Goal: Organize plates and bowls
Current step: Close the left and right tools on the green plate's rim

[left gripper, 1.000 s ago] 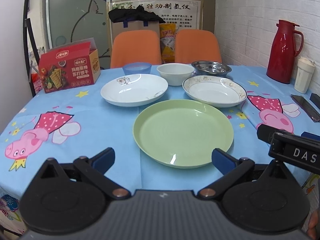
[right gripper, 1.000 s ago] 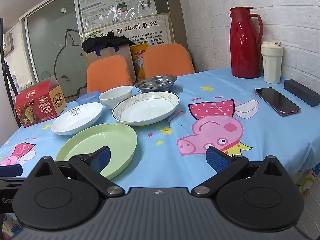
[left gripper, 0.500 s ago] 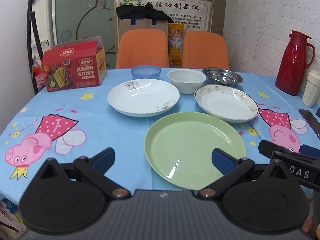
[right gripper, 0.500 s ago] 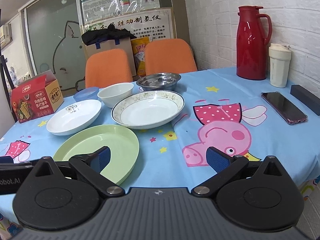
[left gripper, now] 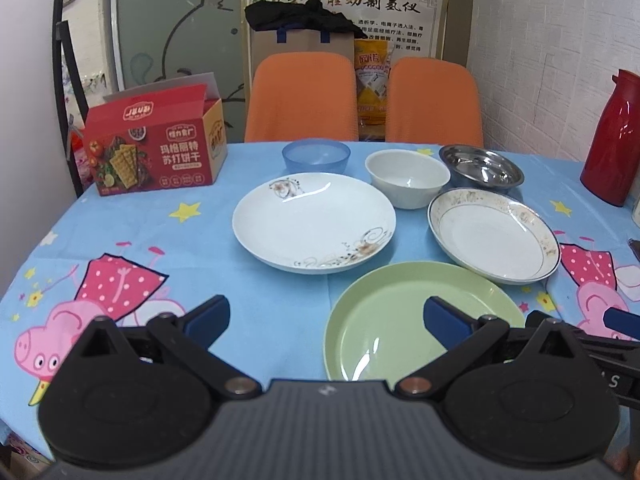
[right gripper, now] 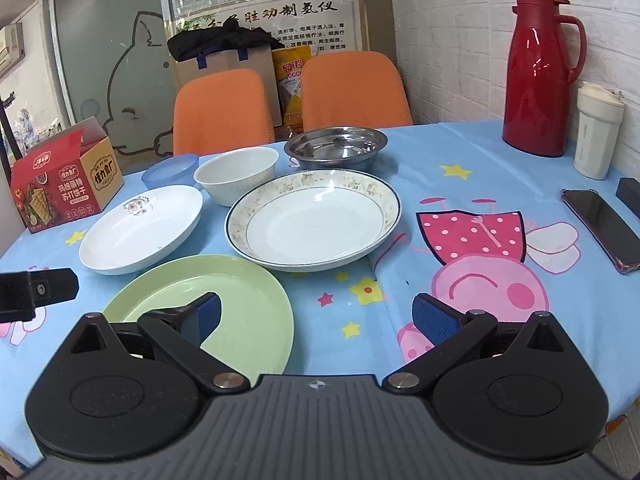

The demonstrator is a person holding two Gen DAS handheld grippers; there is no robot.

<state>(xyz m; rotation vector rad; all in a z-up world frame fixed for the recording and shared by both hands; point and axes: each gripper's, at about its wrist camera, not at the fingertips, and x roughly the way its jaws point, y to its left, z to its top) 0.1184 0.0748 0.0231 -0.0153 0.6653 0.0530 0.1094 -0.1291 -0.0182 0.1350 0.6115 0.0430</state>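
**Lining up for the first plate**

We hold the left gripper (left gripper: pixel 326 318) and right gripper (right gripper: pixel 316 316) with jaws wide and empty, above the table's near edge. The green plate (right gripper: pixel 224 292) lies nearest, the white plate (left gripper: pixel 314 222) and rimmed plate (right gripper: pixel 314 222) beyond, bowls behind. We should pinch a rim squarely and lift level.

Left gripper (left gripper: pixel 326 316): black linkage arms, blue finger pads (left gripper: pixel 210 314), copper-toned pivot screws, ribbed grey housing. Right gripper (right gripper: pixel 316 316): same build, textured blue pads, silver pivot screws, round emblem on housing.
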